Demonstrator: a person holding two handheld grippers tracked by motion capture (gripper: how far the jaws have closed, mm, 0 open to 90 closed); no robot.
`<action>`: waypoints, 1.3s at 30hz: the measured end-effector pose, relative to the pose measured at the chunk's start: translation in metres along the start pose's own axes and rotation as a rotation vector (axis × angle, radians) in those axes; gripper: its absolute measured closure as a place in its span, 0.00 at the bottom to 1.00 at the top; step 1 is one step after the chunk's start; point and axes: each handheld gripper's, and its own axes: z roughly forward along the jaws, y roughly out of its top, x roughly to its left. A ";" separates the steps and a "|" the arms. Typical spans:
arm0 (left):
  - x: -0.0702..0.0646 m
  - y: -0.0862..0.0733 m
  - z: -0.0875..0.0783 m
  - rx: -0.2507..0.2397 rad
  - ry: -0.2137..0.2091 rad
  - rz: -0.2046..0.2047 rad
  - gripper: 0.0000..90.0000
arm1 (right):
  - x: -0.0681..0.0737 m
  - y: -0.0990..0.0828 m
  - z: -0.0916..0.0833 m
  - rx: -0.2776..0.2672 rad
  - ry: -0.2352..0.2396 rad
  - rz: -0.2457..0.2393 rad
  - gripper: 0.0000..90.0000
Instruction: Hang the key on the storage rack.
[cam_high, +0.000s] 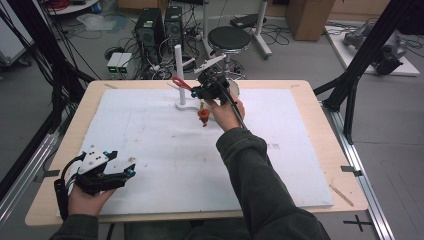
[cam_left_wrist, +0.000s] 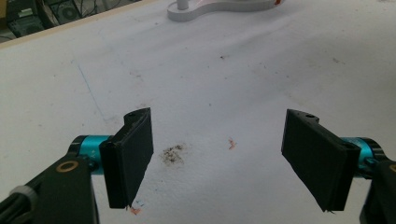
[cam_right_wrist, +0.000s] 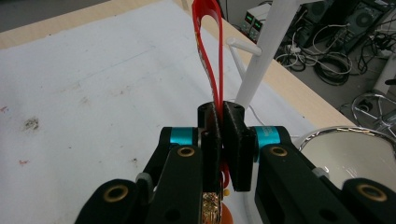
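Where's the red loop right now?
High view, far centre of the table: red loop clamped in the right gripper, beside the white stand.

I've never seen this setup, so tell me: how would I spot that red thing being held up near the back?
Start at the white post stand at the table's far edge. Just right of it, the right gripper pinches a thin red loop, with an orange ornament hanging below. Nothing else nearby is red.

sleeves: dark olive-grey, long, cuffed
left gripper: black flat pads, teal collars, brass screw rings, white top plate
right gripper: black, teal collars, black cable
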 end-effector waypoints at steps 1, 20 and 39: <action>0.000 0.000 0.000 0.000 -0.001 0.003 0.28 | 0.000 0.000 0.001 0.005 -0.005 0.010 0.95; 0.000 0.000 0.000 0.000 -0.001 0.000 0.28 | -0.005 -0.001 0.016 0.026 -0.042 0.038 0.95; 0.000 0.000 0.000 0.003 -0.003 0.005 0.28 | -0.005 -0.003 0.028 0.058 -0.062 0.043 0.95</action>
